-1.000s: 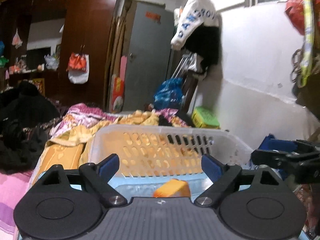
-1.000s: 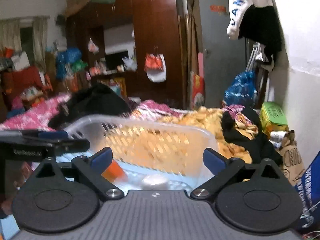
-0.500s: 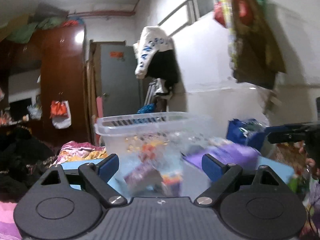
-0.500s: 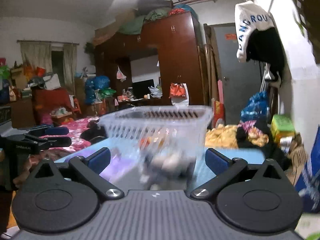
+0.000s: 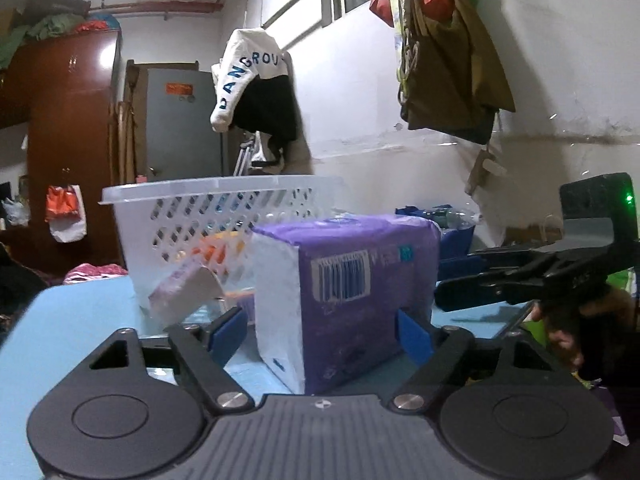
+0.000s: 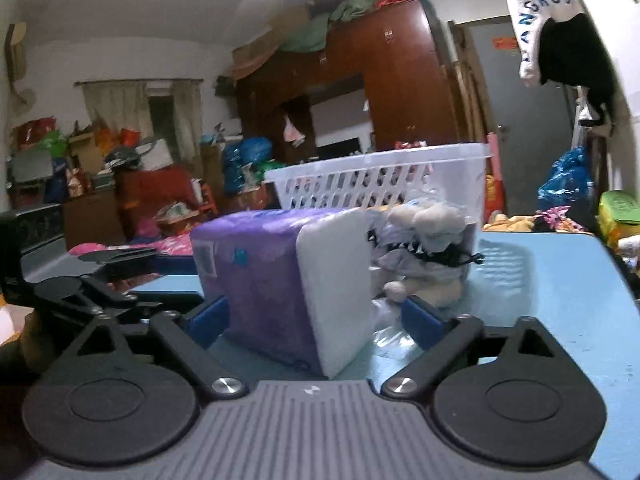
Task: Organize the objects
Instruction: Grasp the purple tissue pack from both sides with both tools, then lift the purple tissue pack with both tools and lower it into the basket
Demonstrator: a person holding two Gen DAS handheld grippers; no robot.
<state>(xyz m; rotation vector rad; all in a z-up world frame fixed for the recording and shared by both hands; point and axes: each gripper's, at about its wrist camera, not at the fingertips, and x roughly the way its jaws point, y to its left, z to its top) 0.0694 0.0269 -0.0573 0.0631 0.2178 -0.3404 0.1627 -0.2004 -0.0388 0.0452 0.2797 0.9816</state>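
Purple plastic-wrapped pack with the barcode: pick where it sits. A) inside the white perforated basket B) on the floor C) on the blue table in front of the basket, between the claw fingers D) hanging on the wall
C: the purple plastic-wrapped pack stands on the blue table, in front of the white perforated basket, between the open left claw fingers.

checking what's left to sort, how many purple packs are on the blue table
1: the purple pack stands on the blue table before the white basket, between both grippers' open jaws. Others may be hidden behind.
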